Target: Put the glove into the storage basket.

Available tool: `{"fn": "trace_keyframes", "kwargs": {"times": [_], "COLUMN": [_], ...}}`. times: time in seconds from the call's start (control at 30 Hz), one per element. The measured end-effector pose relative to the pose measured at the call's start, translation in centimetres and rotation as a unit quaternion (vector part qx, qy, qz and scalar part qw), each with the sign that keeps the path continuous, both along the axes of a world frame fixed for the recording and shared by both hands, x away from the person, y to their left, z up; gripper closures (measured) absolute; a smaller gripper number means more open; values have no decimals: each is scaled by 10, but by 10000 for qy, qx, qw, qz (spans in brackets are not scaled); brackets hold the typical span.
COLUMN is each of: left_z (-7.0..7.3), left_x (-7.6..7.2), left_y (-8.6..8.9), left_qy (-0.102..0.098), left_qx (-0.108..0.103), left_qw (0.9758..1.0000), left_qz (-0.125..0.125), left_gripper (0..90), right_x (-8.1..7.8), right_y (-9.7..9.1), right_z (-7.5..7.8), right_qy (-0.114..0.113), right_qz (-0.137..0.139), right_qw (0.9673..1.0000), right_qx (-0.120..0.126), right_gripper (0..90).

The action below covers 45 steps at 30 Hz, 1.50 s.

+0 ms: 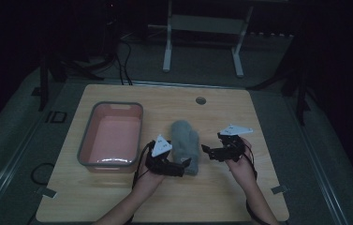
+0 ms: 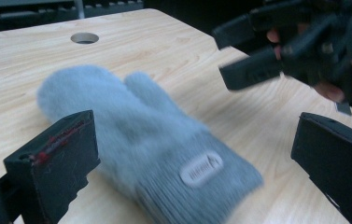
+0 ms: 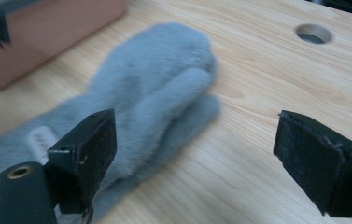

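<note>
One pink bin [image 1: 111, 136], grey-rimmed, rectangular, empty, sits toward the desk's [image 1: 118, 197] left edge. Fluffy grey mitten [image 1: 185, 145], ribbed cuff, lies mid-desk between left gripper [image 1: 187, 163] and right gripper [image 1: 206, 149], both agape, gripping nothing.

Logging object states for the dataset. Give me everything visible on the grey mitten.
The fluffy grey-blue knitted mitten lies flat on the light wooden table, just right of the pink plastic tub with a grey rim. Its fuzzy body and thumb point away from the person; its ribbed cuff, with a small white oval label, faces them. It sits between the left claw and the right claw, both open. Neither is closed on it; contact is unclear.
</note>
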<state>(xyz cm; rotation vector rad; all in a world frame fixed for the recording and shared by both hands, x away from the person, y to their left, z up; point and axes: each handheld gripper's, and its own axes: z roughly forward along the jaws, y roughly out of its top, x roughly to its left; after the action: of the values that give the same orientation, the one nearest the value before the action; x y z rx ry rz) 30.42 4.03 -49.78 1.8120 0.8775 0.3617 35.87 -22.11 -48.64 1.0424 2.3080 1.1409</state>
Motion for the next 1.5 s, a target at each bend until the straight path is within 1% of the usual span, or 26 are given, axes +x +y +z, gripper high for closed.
{"fn": "trace_keyframes", "kwargs": {"times": [0.1,0.13,0.17,0.23,0.27,0.3,0.37,0.43,0.5,0.53,0.57,0.6,0.63,0.7,0.8,0.93,1.0,1.03,1.07,1.1,1.13,1.17,1.23,1.33,1.43,1.5], "left_z": [5,5,6,3,1,-2,-10,-18,-27,-32,-36,-39,-42,-46,-52,-62,-65,-65,-64,-64,-64,-64,-63,-61,-60,-59], "left_x": [15,15,22,33,36,42,50,55,59,61,62,62,62,64,67,73,75,76,77,77,78,79,81,80,80,79], "left_y": [1,1,1,1,1,1,1,0,-2,-3,-3,-4,-4,-4,-5,-3,-3,-4,-5,-6,-6,-7,-7,-7,-6,-5], "left_qy": [-61,-61,-56,148,236,396,643,874,1135,1301,1380,1370,1359,1418,1522,1751,1781,1759,1754,1754,1791,1826,1881,1864,1832,1819], "left_qx": [82,82,143,170,178,288,314,355,447,420,466,505,556,498,529,341,292,333,379,405,366,312,248,205,164,96], "left_qw": [9999,9999,9996,9990,9988,9979,9966,9946,9915,9897,9884,9883,9882,9878,9864,9836,9834,9837,9836,9836,9831,9826,9814,9815,9819,9823], "left_qz": [135,135,255,384,391,420,404,435,452,427,422,431,431,397,333,273,200,175,155,106,-29,-117,-279,-392,-440,-435], "left_gripper": [13,68,68,118,133,160,167,213,214,218,223,232,233,234,233,224,214,214,215,227,285,378,473,632,717,744], "right_x": [4,4,5,11,13,14,17,21,23,24,24,25,26,28,32,38,42,44,45,46,47,47,46,39,34,32], "right_y": [1,1,2,5,7,9,14,18,23,26,28,29,30,30,29,32,31,31,31,32,33,34,36,40,42,41], "right_z": [-1,-1,-2,-7,-9,-11,-16,-22,-29,-33,-36,-39,-43,-48,-51,-60,-62,-63,-63,-62,-62,-62,-62,-59,-59,-58], "right_qy": [93,93,123,225,255,282,313,435,569,641,693,805,900,1045,1219,1469,1631,1662,1671,1707,1790,1799,1756,1484,1260,1198], "right_qz": [70,70,63,19,-27,-17,-17,-4,30,57,102,143,164,161,150,230,285,350,407,469,572,643,702,710,665,651], "right_qw": [9998,9998,9998,9997,9996,9996,9995,9990,9984,9979,9975,9966,9958,9944,9924,9888,9860,9852,9849,9840,9819,9813,9817,9863,9898,9906], "right_qx": [130,130,150,114,74,51,-41,-43,-38,-55,-67,-43,-2,0,91,128,220,232,218,207,227,223,227,71,10,49], "right_gripper": [103,103,103,126,135,153,207,297,299,307,332,375,376,377,377,364,365,372,385,443,522,576,672,747,782,796]}}
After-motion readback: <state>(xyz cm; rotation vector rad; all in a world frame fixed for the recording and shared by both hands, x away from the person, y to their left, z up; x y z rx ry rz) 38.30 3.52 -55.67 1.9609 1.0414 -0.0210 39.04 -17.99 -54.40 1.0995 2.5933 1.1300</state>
